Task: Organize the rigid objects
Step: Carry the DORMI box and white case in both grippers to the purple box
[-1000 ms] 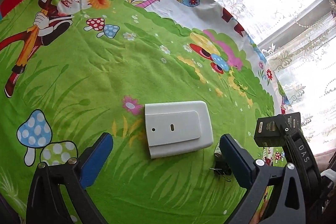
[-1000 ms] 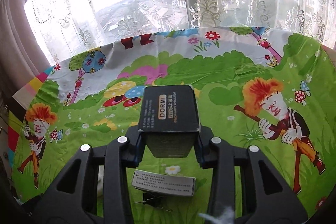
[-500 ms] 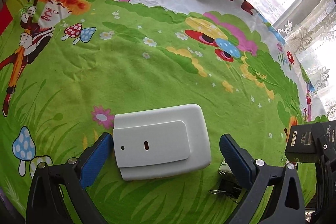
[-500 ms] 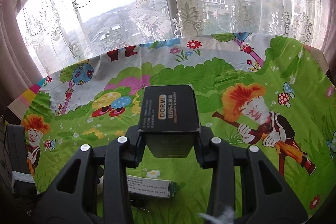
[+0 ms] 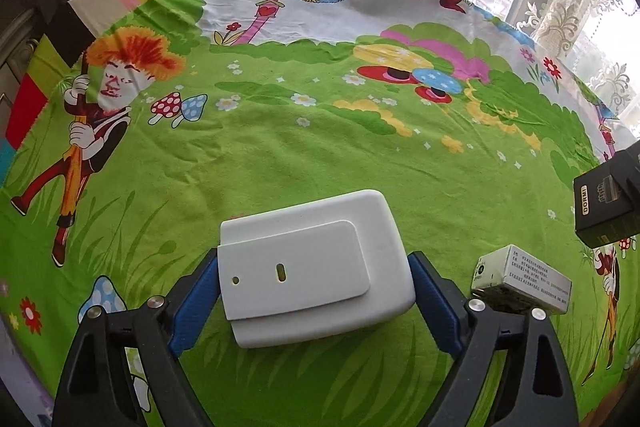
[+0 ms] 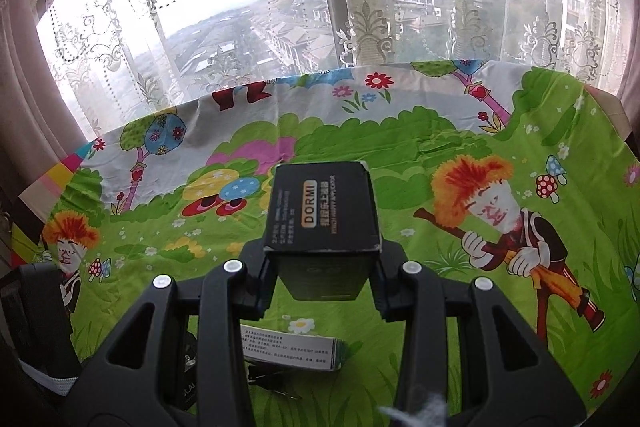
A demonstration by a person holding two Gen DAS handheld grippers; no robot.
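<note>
The left gripper (image 5: 314, 301), jaws just closing, straddles the white case (image 5: 316, 267) near the cloth's (image 5: 280, 155) front edge; centre both pads on its sides before lifting. The right gripper (image 6: 322, 269) grips the black box (image 6: 324, 215) clear of the cloth.

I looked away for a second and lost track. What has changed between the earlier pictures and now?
The left gripper has moved in over the white plastic case, which now sits between its blue pads; the jaws have just been closing, though a firm grip isn't clear. The right gripper stayed put, still clamped on the black DORMI box. The small white printed box remains on the green cartoon cloth.
</note>
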